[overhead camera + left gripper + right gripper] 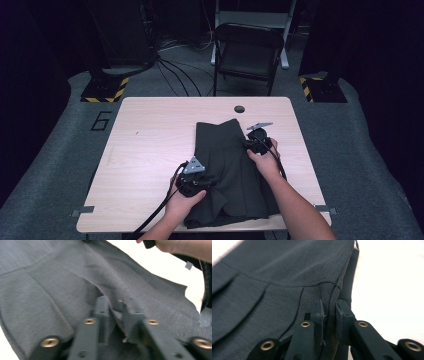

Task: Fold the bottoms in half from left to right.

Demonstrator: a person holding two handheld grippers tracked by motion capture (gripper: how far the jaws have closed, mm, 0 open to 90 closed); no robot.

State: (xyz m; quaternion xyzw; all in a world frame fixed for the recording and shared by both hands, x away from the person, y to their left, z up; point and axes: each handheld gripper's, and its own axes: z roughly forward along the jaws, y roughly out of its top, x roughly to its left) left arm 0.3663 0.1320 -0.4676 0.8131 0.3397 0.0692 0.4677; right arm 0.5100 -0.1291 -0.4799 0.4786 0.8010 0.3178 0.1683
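Observation:
A dark grey pleated skirt [230, 170] lies flat on the light wooden table [150, 150], waistband toward the far side. My left gripper [206, 183] rests at the skirt's left edge near the hem. In the left gripper view its jaws [115, 312] stand open, with a raised fold of the skirt [62, 285] between them. My right gripper [250, 145] sits at the skirt's right edge, close to the waistband. In the right gripper view it [329, 308] is shut on the side seam of the skirt [274, 277], beside bare table [392, 290].
A round hole [239, 109] sits in the table's far edge. Behind the table stands a black folding chair [247, 50], with cables [175, 70] on the floor and striped stand bases [105, 90] at both sides. The other hand [175, 246] shows in the left gripper view.

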